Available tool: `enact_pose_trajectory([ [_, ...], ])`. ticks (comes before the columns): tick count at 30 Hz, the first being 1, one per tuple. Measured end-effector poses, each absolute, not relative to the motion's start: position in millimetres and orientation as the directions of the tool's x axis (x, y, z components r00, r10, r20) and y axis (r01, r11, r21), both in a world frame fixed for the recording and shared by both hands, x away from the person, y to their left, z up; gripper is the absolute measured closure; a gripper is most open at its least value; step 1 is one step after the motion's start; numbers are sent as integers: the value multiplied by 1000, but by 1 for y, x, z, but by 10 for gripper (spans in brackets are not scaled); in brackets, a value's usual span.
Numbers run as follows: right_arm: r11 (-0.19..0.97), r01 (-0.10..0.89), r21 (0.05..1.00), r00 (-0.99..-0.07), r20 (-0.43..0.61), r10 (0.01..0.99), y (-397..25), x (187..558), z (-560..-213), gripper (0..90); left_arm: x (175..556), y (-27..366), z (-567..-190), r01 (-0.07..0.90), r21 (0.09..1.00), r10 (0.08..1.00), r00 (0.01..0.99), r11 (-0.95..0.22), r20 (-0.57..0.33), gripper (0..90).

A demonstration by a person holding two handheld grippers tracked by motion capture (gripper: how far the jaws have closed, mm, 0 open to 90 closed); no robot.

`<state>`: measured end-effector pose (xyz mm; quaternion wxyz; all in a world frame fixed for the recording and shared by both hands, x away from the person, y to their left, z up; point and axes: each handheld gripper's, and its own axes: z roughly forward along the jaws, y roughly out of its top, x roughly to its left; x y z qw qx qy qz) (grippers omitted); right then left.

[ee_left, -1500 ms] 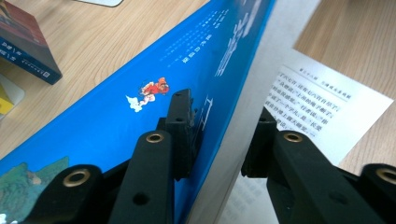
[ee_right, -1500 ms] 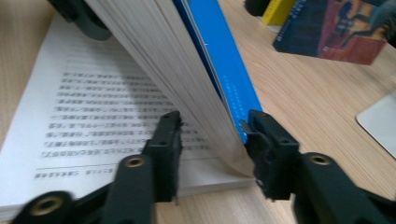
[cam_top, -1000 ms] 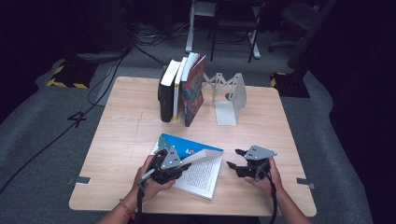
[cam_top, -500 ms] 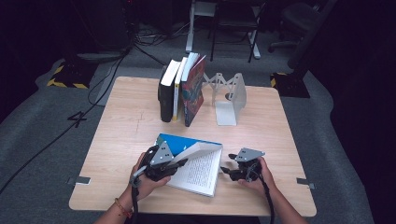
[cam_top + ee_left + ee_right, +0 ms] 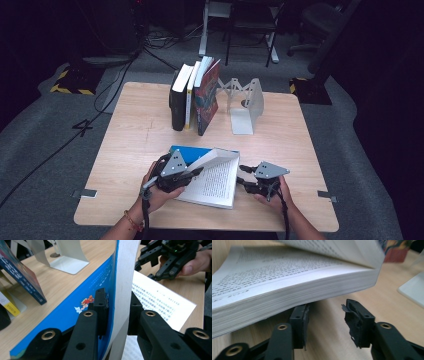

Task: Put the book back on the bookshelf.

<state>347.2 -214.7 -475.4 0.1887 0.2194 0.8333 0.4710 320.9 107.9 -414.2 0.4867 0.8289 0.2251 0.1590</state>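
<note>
An open book [image 5: 216,181] with a blue cover lies near the table's front edge. My left gripper [image 5: 196,173] is shut on its blue front cover and a wad of pages, holding them raised and tilted over the rest. In the left gripper view the jaws [image 5: 117,308] clamp the blue cover [image 5: 82,302] on one side and the white page block on the other. My right gripper [image 5: 243,183] stands open at the book's right edge, low on the table. In the right gripper view its jaws [image 5: 325,315] flank bare wood just under the page block [image 5: 287,282], holding nothing.
Several upright books [image 5: 195,95] stand in a row at the back of the wooden table [image 5: 135,135], with a white metal bookend [image 5: 247,102] to their right. Chairs and cables lie on the floor beyond.
The left gripper has raised the cover and pages higher and swung them rightward. The right gripper has slid left to the book's right edge.
</note>
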Motion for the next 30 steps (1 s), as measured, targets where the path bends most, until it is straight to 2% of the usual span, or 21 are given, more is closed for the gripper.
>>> enact_pose_trajectory([
  [5,411,170,896,-818,-104,566,-225,339,-460,560,316,98,-404,196,878,508,859,-437,61,765],
  [13,347,117,931,-794,-122,595,-249,326,-430,560,312,82,-394,184,905,461,887,-384,15,773],
  [18,304,68,950,-777,-141,614,-259,317,-413,561,309,72,-388,153,899,431,901,-410,43,772],
  [26,294,34,955,-783,-157,601,-255,312,-401,568,303,75,-386,138,896,434,899,-421,66,771],
  [30,272,42,961,-779,-139,611,-246,312,-396,568,300,82,-391,133,914,449,892,-383,58,767],
])
